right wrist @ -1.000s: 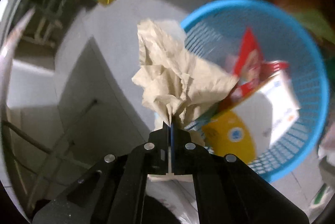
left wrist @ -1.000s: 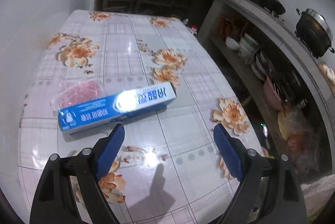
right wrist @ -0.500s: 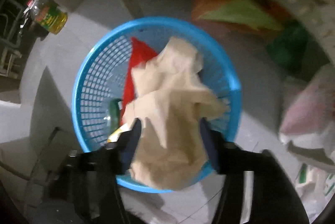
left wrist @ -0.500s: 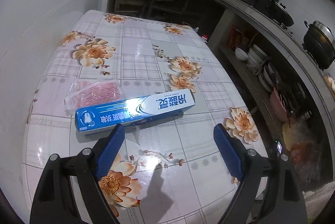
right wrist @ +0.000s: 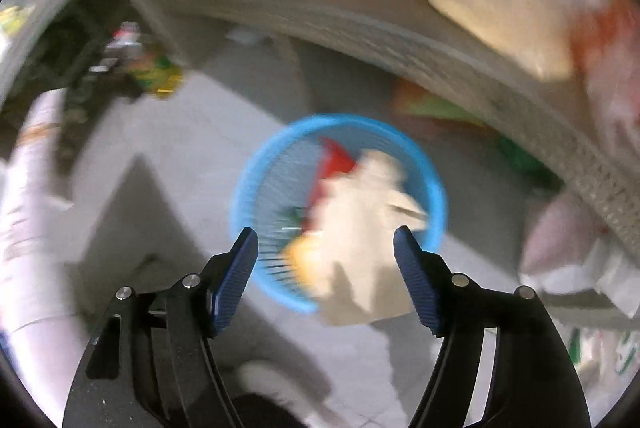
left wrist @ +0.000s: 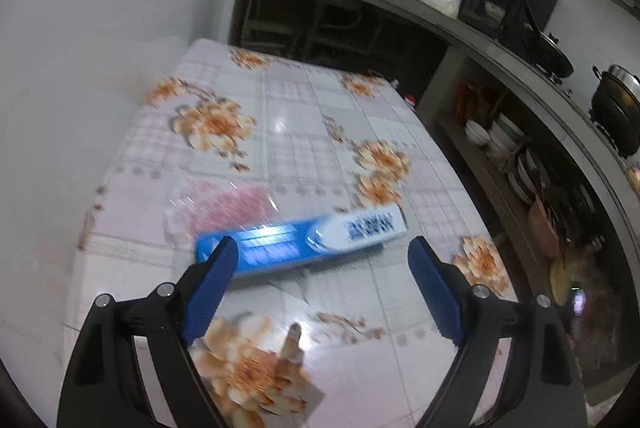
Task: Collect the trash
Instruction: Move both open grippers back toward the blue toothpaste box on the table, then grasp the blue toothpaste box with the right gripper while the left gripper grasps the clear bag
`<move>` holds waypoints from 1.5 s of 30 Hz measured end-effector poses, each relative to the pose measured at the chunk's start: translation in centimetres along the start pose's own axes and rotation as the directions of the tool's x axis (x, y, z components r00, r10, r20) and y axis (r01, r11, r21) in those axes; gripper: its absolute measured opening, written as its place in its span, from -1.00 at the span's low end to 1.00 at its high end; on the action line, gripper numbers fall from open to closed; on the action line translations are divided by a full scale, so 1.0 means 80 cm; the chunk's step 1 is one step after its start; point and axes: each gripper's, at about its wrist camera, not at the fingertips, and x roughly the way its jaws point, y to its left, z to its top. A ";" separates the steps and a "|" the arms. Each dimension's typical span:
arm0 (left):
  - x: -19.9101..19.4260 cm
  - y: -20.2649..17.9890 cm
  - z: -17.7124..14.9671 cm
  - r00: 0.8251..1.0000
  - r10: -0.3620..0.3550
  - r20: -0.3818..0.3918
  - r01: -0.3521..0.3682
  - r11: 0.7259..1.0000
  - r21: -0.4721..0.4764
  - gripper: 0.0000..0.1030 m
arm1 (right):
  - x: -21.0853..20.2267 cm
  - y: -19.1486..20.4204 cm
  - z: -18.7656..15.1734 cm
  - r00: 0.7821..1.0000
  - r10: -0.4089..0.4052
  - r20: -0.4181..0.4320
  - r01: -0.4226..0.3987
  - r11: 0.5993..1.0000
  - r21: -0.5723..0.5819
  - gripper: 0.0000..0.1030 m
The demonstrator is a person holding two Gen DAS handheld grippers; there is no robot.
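Right wrist view: the right tongs (right wrist: 325, 251) are seen pointed steeply down over the floor, with the jaws opening and nothing pressed between the blue pads. Past them, the crumpled beige paper (right wrist: 362, 228) is shown free of the pads, lying in or dropping into the blue basket (right wrist: 256, 183), with its lower part hanging over the near rim; blur hides whether it has settled. The basket is stood on the floor below the worktop side, evidently so that trash can be let fall into it from above, and a red wrapper (right wrist: 334, 157) and other packaging are already held in it. The paper's part of the task is judged done.

Left wrist view: the left tongs (left wrist: 323, 255) are held wide and empty, tilted down over the flowered worktop (left wrist: 304, 131). Just beyond the fingertips, the blue box (left wrist: 300, 242) is seen lying flat and crosswise, nearer the near edge than the far one, its left end partly hidden by the left finger. Behind it, towards the left edge, a clear pink-printed wrapper (left wrist: 224, 205) is laid flat against the box. The wide stance over the box suggests that it is meant to be gathered next.
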 end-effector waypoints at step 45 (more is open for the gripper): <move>0.011 0.046 -0.053 0.998 0.032 -0.060 -0.030 0.999 0.046 0.19 | -0.158 0.611 -0.219 0.692 0.398 -0.602 -0.721 0.414 -0.555 0.51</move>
